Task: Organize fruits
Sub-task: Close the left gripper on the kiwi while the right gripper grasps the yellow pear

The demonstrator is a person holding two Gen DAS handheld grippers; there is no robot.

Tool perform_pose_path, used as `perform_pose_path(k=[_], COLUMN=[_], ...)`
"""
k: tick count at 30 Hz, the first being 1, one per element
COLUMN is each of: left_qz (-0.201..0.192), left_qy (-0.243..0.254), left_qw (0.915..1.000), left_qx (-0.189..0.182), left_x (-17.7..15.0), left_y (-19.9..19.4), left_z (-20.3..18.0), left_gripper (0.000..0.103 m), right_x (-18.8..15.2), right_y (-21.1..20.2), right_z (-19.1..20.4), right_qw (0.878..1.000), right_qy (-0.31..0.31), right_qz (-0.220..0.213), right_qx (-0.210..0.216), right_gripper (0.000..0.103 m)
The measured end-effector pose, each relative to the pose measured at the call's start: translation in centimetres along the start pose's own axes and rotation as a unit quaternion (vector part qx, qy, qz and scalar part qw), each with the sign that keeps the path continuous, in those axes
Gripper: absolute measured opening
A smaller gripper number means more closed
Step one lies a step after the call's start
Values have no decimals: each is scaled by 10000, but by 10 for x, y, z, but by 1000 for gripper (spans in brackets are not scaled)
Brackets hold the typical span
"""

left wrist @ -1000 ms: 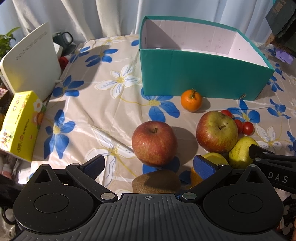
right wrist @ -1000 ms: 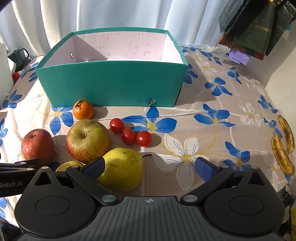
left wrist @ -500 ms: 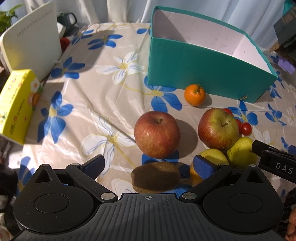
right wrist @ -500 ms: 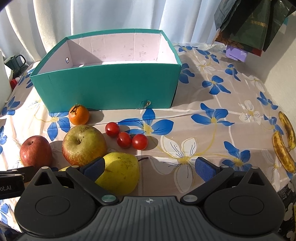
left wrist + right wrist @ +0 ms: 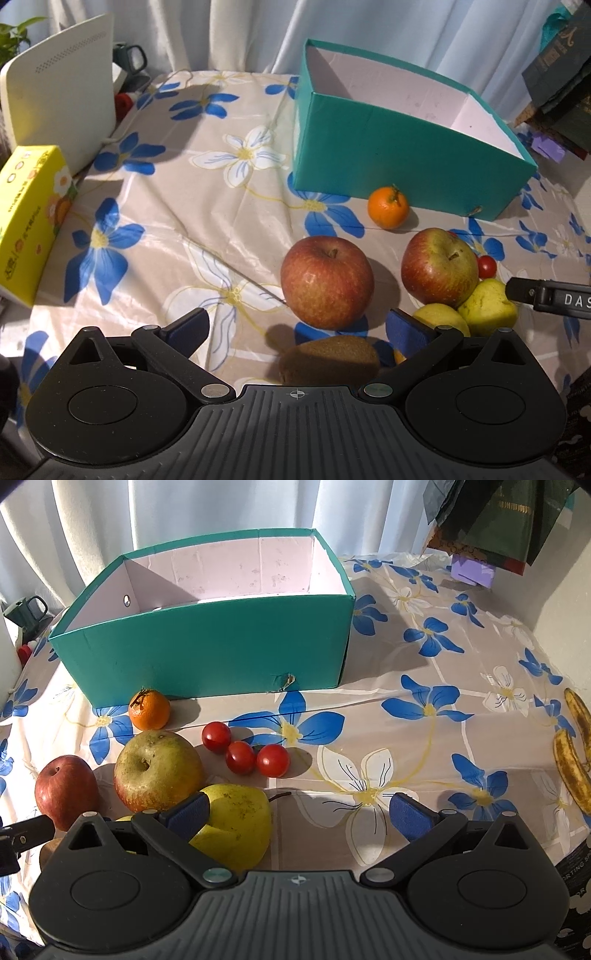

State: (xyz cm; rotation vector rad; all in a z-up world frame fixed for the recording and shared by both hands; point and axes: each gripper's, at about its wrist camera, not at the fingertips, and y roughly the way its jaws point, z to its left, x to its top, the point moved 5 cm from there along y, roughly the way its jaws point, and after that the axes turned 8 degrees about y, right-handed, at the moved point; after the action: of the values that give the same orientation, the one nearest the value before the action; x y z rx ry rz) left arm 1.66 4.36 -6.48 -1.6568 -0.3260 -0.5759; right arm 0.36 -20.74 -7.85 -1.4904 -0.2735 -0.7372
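My left gripper (image 5: 297,330) is open above the flowered tablecloth. A brown kiwi (image 5: 328,363) lies between its fingers, with a red apple (image 5: 327,282) just beyond. A second, red-green apple (image 5: 439,273), two yellow-green pears (image 5: 487,306) and a small orange (image 5: 388,212) lie to the right, before the empty teal box (image 5: 406,151). My right gripper (image 5: 299,812) is open too; its left finger rests against a pear (image 5: 236,823). Three cherry tomatoes (image 5: 240,757), the red-green apple (image 5: 157,770), the red apple (image 5: 66,792) and the orange (image 5: 149,709) lie ahead, in front of the box (image 5: 207,650).
A yellow carton (image 5: 31,221) and a white device (image 5: 59,103) stand at the table's left edge. Two spotted bananas (image 5: 572,753) lie at the far right. A purple block (image 5: 472,570) and dark books sit behind the box. Curtains hang at the back.
The left gripper has drawn back and turned left, so the kiwi and red apple now sit further right in its view. The right gripper has risen slightly; both stay open.
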Motion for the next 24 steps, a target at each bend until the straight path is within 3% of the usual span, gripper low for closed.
perform_pose_path(k=[10,11,12,14,24], left_qz=[575,635,679,851,873], left_qy=[481,498,489,373,500], left_qw=[9969,9965,9963,9957,9947], left_qx=[228,228,196,21,191], left_x=[-10,-10,-12,-14,-15], left_y=[21,24,26,32,36], left_z=[-19,-21,-21,-22,-30], left_gripper=[103,98,87,78,74], right_x=[10,10,9,8,4], right_y=[-15,-14,-13,-13,-6], right_z=[-3,-4,-5,-7,-23], right_qw=[9976,9975,9974,9971,9972], right_qy=[14,-6,-22,-25,17], right_qz=[-482,-475,-462,-464,-374], right_qx=[496,523,553,602,653], right_gripper=[103,103,103,103,103])
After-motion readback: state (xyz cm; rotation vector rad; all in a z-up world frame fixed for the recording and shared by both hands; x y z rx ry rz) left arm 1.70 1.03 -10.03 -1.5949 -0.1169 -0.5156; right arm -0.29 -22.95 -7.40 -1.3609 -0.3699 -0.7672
